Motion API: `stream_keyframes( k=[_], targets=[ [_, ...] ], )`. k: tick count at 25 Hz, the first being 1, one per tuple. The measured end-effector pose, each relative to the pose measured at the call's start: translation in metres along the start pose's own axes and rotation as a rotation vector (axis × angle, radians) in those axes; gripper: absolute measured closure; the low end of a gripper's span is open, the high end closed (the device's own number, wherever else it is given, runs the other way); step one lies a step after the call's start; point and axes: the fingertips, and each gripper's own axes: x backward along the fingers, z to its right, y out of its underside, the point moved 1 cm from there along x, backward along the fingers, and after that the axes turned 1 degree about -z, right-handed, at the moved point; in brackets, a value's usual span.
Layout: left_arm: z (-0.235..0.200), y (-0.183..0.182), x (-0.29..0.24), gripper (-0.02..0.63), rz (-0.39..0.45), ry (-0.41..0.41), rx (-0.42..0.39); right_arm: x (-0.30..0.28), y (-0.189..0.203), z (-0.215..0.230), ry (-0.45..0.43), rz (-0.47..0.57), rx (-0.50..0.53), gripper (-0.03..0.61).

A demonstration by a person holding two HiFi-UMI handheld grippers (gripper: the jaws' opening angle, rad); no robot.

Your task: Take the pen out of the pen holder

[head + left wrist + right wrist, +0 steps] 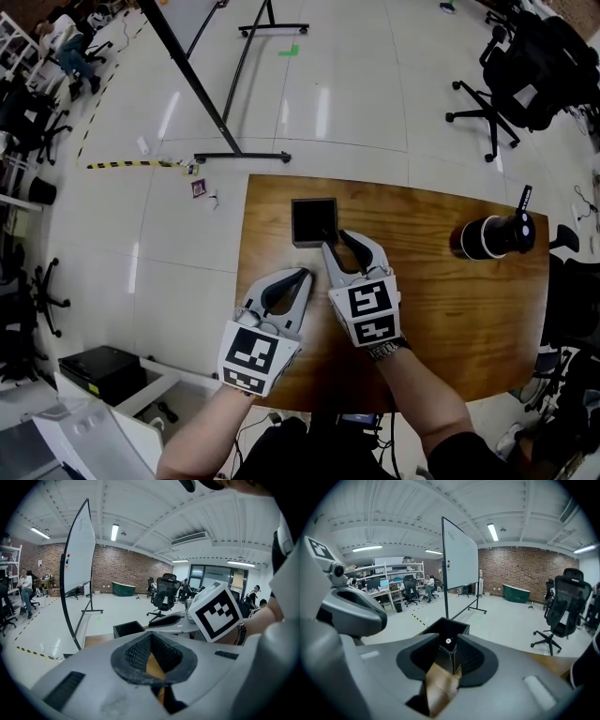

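Observation:
A black square pen holder (pixel 314 222) stands near the far edge of the wooden table (pixel 450 300). In the right gripper view, the pen's pale top (pixel 448 641) pokes up at the holder's (pixel 461 627) near corner. My right gripper (pixel 335 241) is open, its tips just short of the holder's front right corner, with the pen in line between the jaws and nothing gripped. My left gripper (pixel 305 274) lies lower left of it on the table, shut and empty. The left gripper view shows the holder (pixel 127 629) ahead and the right gripper's marker cube (pixel 215 612).
A black cylinder with a white band (pixel 487 236) lies at the table's right side. A whiteboard stand (pixel 225 131) is on the floor beyond the table's far left corner. Office chairs (pixel 511 66) stand at the far right. The table's left edge runs close to my left gripper.

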Motion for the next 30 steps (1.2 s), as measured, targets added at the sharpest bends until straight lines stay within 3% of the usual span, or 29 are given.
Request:
stream_keyframes(
  k=[11,20,30],
  targets=[
    [-0.011,-0.002,0.007,0.609,0.004,-0.019,0.006,-0.008,0.005,0.002,0.027,-0.039,0.023,0.525],
    [-0.006,-0.011,0.034,0.609,0.041,-0.032,-0.007,0.028,-0.027,-0.009,0.071,0.064,0.042,0.529],
    [0.027,-0.045,0.101,0.609,0.138,-0.044,-0.065,0.118,-0.076,-0.044,0.115,0.2,0.069,0.531]
  ],
)
